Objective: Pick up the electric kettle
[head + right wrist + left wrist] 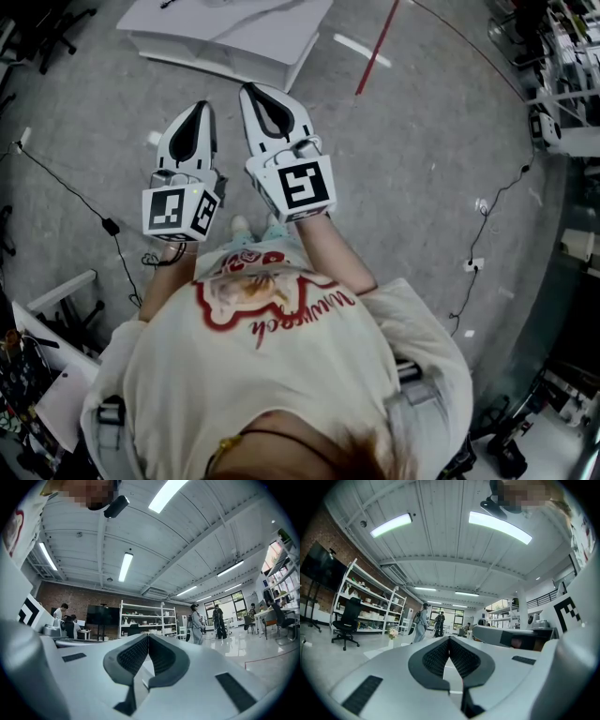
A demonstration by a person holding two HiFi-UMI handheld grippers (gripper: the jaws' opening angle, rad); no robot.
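The left white plastic tongs with dark ribbed pads (200, 106) and the right matching tongs (253, 91) are held side by side in front of the person's cream printed T-shirt (281, 375). Both point level and away from the body, over the grey concrete floor (422, 169). In the left gripper view the left tongs (449, 641) are closed, pads meeting at the tips with nothing between them. The right tongs (147, 638) are closed and empty too. A low white flat slab (234, 37) lies on the floor just beyond their tips, with a red tape line (375, 52) to its right. No view lets me make out the electric kettle, so I cannot tell its place or which way it points.
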